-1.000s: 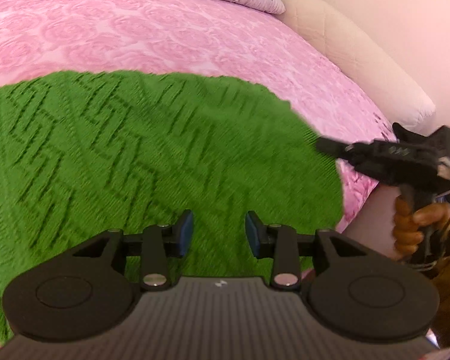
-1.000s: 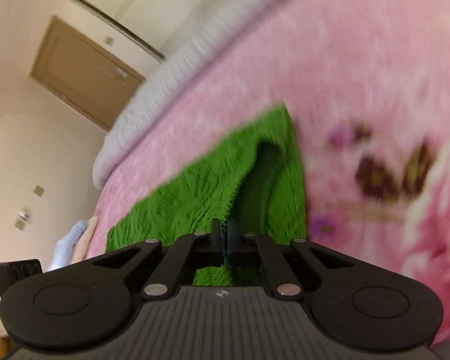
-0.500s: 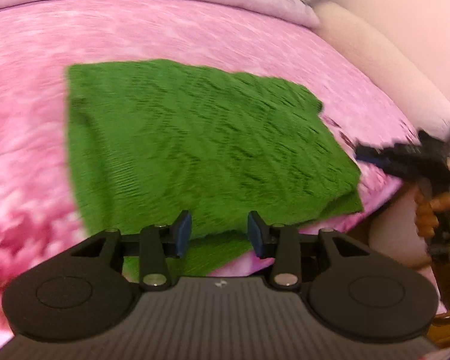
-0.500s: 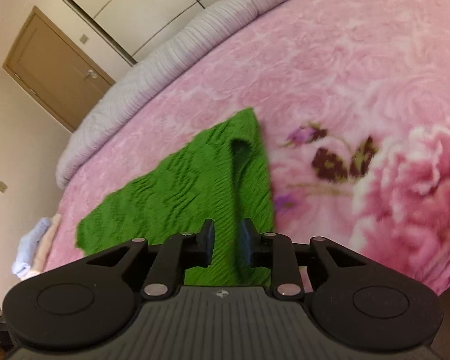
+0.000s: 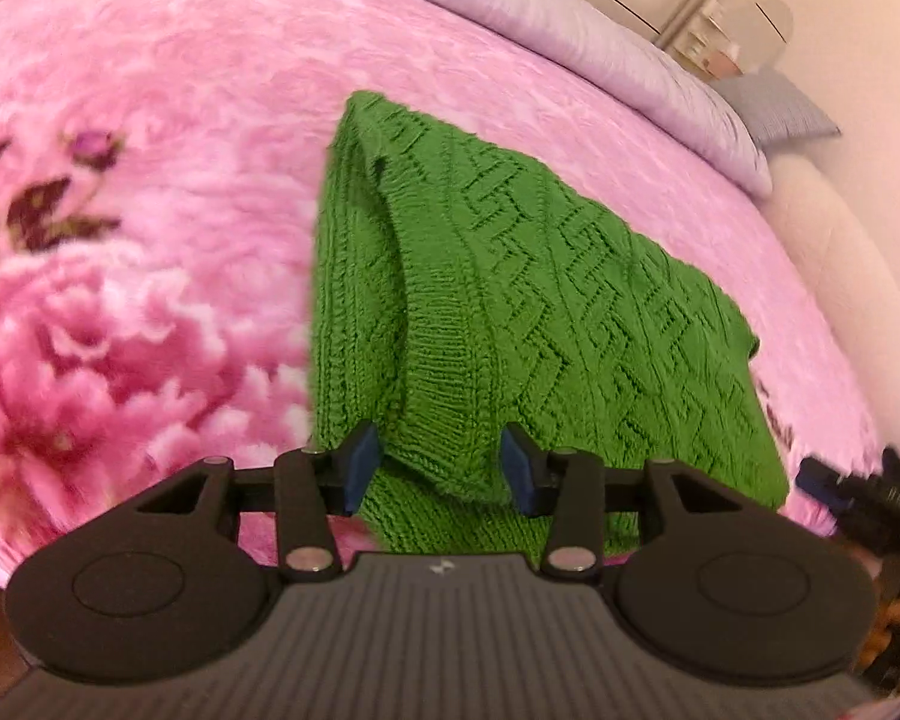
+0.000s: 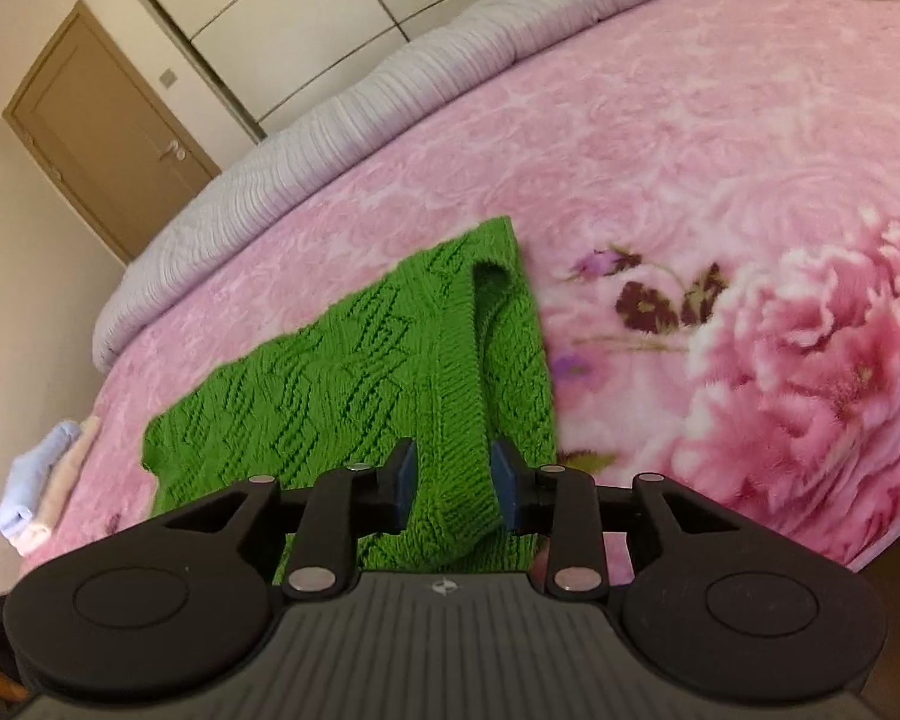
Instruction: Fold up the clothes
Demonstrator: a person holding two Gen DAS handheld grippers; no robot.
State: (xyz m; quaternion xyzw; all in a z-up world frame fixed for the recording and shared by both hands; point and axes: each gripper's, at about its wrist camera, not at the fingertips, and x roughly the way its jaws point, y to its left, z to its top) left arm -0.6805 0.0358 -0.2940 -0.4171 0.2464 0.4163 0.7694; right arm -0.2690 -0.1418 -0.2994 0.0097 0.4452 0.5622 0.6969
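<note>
A green knitted sweater lies folded on the pink floral bedspread. In the left wrist view its ribbed hem reaches down between the fingers of my left gripper, which stands open just above the cloth's near edge. The right wrist view shows the same sweater, with a ribbed band running between the blue pads of my right gripper. That gripper is open, and its pads stand apart from the band. The right gripper also shows at the right edge of the left wrist view, blurred.
A lilac quilted cover runs along the far side of the bed. A small stack of folded clothes sits near the bed's left edge. Behind are a brown door and wardrobe doors. The bed drops off at the right.
My right gripper, shut on the sweater's edge a second ago, has opened and let it go. The left gripper has drawn back and swung left, staying open.
</note>
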